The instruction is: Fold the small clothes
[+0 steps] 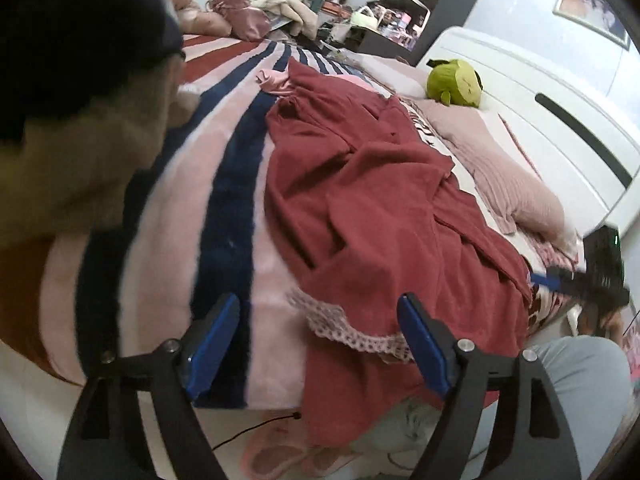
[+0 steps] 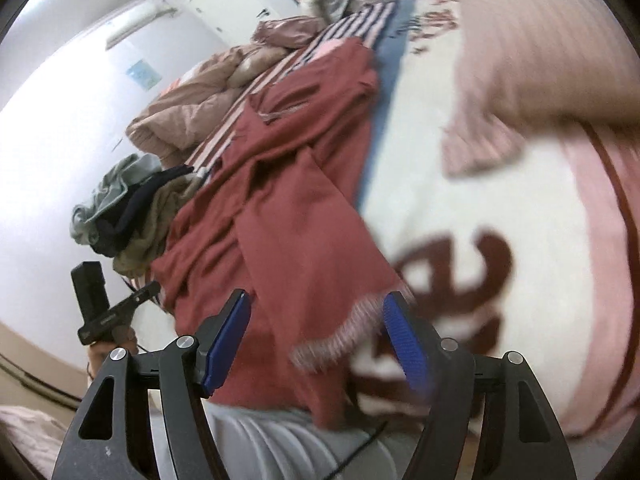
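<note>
I hold 2 grippers over a bed, and both point down at a slant toward the same red garment (image 1: 380, 208). It lies crumpled and spread on the striped blanket (image 1: 224, 200), with a pale lace hem (image 1: 344, 330) at its near edge.

My left gripper (image 1: 320, 344) stands wide open. Its 2 blue pads (image 1: 212, 348) are well apart and nothing is pressed between them. The lace hem lies just ahead, between the 2 jaws, but the pads do not touch it. The red cloth hangs over the bed edge directly below this gap. To the right of my left jaws I see a grey trouser leg (image 1: 580, 376) of the person, and far ahead a green plush toy (image 1: 454, 82) sits near a pink pillow (image 1: 512, 184).

My right gripper (image 2: 316, 344) is open too, with its blue pads (image 2: 226, 344) apart and empty. The red garment (image 2: 280, 208) reaches in between these jaws from the front, and its lace hem (image 2: 340, 340) lies just beside the right pad; the picture is blurred here, so I cannot tell if it touches. Left of these jaws, a small pile of clothes (image 2: 132, 216) lies near the garment, and below it I see my left gripper (image 2: 148, 292) held in a hand (image 2: 116, 340).
</note>
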`<action>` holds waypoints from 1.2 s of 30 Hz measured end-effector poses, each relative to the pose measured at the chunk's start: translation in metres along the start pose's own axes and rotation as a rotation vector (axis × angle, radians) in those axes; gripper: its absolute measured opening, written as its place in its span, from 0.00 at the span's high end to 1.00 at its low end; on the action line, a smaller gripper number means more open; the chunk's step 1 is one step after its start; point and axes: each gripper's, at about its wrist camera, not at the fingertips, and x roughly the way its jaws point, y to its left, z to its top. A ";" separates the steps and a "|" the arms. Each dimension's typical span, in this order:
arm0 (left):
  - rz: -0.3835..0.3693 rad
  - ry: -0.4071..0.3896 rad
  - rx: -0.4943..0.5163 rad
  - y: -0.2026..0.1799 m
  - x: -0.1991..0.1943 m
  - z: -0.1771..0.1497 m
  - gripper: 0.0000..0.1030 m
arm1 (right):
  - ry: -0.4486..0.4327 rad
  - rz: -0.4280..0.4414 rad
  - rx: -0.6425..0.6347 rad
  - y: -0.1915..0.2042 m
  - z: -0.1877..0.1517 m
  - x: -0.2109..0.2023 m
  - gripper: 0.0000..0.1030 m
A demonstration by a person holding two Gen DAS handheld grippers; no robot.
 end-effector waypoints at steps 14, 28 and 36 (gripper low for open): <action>-0.107 0.015 -0.041 -0.030 0.044 0.014 0.40 | 0.073 0.230 -0.035 0.002 -0.001 0.045 0.40; -0.170 -0.121 0.083 -0.074 -0.015 0.047 0.92 | -0.107 0.267 -0.144 0.051 0.043 0.021 0.97; -0.244 -0.298 0.176 -0.102 -0.107 0.055 0.93 | -0.212 0.316 -0.241 0.095 0.039 -0.044 0.98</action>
